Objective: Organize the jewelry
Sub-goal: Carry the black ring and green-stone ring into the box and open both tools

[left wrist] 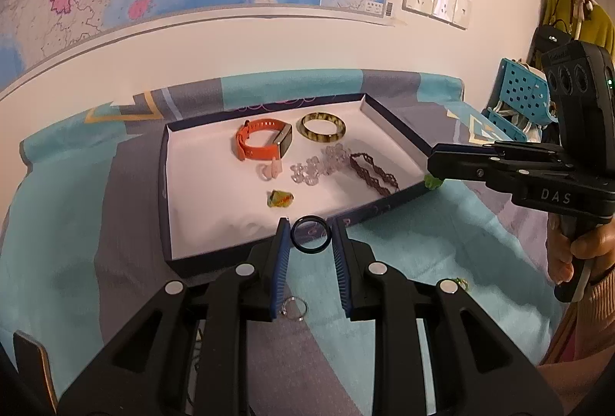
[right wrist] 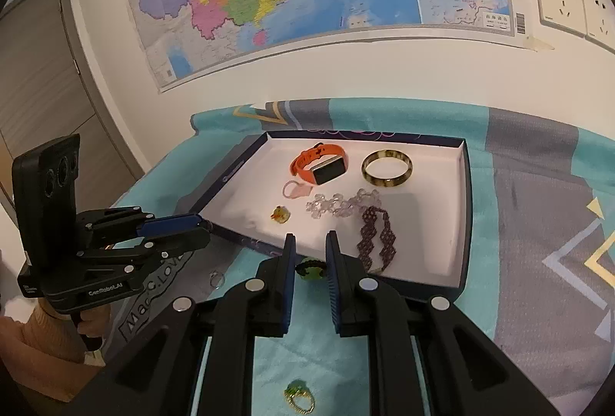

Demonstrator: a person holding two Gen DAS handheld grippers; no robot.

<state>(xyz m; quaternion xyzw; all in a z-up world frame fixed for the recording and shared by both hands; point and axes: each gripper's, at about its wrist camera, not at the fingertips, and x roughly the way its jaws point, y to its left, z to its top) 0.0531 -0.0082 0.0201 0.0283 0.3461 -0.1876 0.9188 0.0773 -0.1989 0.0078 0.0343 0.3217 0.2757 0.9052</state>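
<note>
My left gripper (left wrist: 309, 225) is shut on a dark ring (left wrist: 310, 234), held upright between its blue pads just over the near wall of the open box tray (left wrist: 200, 239). My right gripper (right wrist: 311, 235) is shut on a green-stoned ring (right wrist: 310, 270) above the tray's near edge (right wrist: 419, 291). Inside the tray lie an orange watch (left wrist: 261, 143), an amber bangle (left wrist: 323, 127), a pink ring (left wrist: 269, 170), a clear bead bracelet (left wrist: 315, 166), a purple lace band (left wrist: 374, 174) and a yellow-green pendant (left wrist: 280, 199). In the left wrist view the right gripper (left wrist: 432, 162) shows side-on, green at its tip.
On the teal and grey cloth (left wrist: 403, 247) before the tray lie a silver ring (left wrist: 294, 308) and a green and gold ring (right wrist: 300, 396). A blue perforated basket (left wrist: 524, 97) stands at the far right. A map and sockets cover the wall behind.
</note>
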